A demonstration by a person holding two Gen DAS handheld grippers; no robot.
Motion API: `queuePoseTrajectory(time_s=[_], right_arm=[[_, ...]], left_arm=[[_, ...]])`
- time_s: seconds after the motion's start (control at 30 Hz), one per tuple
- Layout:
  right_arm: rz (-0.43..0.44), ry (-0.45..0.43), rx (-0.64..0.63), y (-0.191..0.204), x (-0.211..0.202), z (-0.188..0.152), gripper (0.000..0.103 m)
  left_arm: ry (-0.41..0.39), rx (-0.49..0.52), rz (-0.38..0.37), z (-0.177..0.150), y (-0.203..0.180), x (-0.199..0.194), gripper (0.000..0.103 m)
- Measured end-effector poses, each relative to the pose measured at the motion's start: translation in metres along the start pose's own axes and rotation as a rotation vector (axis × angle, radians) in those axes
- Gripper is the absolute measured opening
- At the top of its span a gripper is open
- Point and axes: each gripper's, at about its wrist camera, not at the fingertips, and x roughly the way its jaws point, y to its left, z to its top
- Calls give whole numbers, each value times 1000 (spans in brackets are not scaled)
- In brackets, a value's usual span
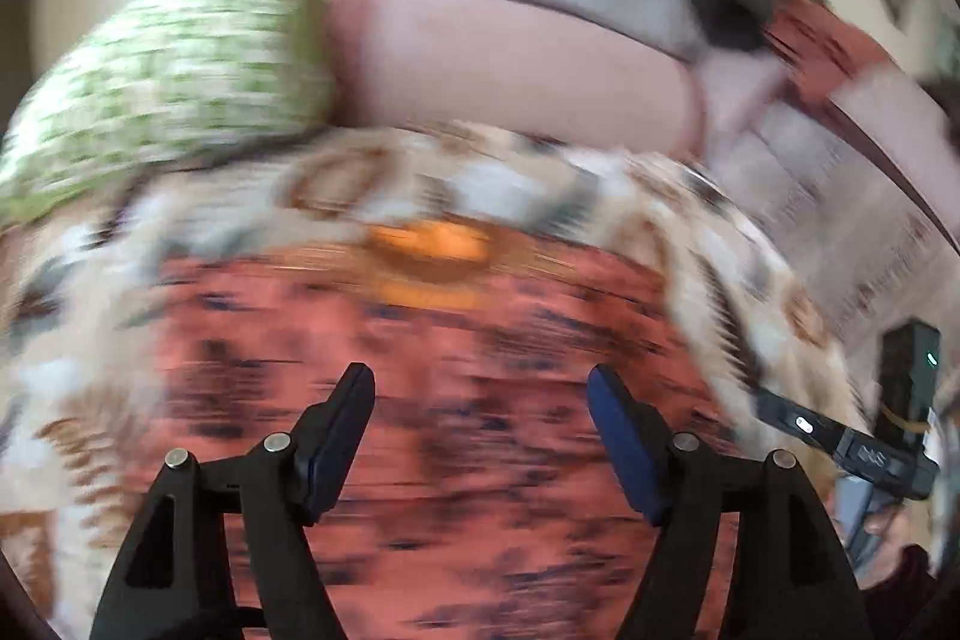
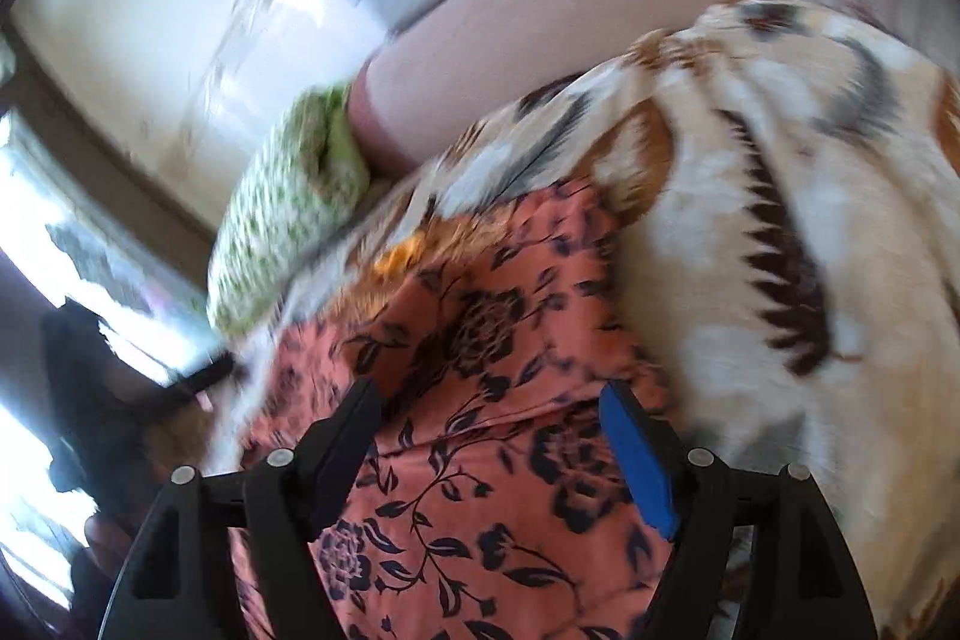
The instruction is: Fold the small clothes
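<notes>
The left black two-finger gripper [image 1: 480, 436] holds its jaws spread wide, the dark blue pads [image 1: 624, 451] on its fingers facing each other across an empty gap. The right black two-finger gripper [image 2: 492, 451] is likewise spread wide, its bright blue pad [image 2: 639, 463] showing on one finger, nothing clamped between. In the left wrist view the right gripper's black body [image 1: 864, 451] appears at the right edge, a hand partly visible beneath it.

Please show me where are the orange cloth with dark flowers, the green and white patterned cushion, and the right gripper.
Orange cloth with dark flower print [image 2: 480, 490]: right wrist view, its flat middle.
Green and white patterned cushion [image 1: 180, 88]: left wrist view, its blurred front face.
Right gripper [image 2: 489, 451]: right wrist view, midway between its open fingertips.
</notes>
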Motion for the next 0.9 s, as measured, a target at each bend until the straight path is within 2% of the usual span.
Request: queuePoseTrajectory(time_s=[0.03,0.1,0.2,0.27,0.3,0.37,0.4,0.43,0.47,0.5,0.53,0.57,0.6,0.63,0.7,0.73,0.8,0.9], right_arm=[[-10,29,-47,13,10,1,78],[-14,71,-125,37,25,4,78],[5,96,-253,80,39,1,78],[71,146,-305,110,53,-2,78],[144,213,-290,122,66,-3,78],[235,280,-214,132,90,-6,78],[244,287,-176,136,104,-6,77],[217,290,-145,136,119,-6,71],[193,290,-115,134,132,-4,59],[172,287,-63,124,145,0,53],[142,275,-31,116,151,3,40],[78,242,-1,105,151,9,37],[15,177,41,88,143,15,37],[1,115,97,72,128,18,37],[13,-15,242,33,85,19,37],[5,-53,277,21,70,16,37],[-77,-107,314,5,44,7,41],[-83,-137,308,-1,23,-8,41]], left_arm=[[-14,-57,77,1,32,-5,74],[5,-149,156,-2,73,-4,74],[47,-292,223,-7,127,15,73],[78,-340,232,-10,144,34,72],[85,-352,234,-10,147,42,70],[88,-364,237,-9,144,57,63],[92,-371,238,-9,142,63,62],[107,-382,244,-9,141,72,59],[119,-381,251,-11,143,75,54],[144,-369,279,-13,142,82,52],[171,-347,321,-16,140,90,47],[189,-314,371,-19,140,94,47],[190,-305,380,-21,141,92,47],[193,-310,372,-23,143,90,47],[189,-331,350,-29,149,81,47],[187,-323,354,-31,149,77,47],[181,-304,359,-34,147,70,47],[159,-287,347,-37,139,55,47]])
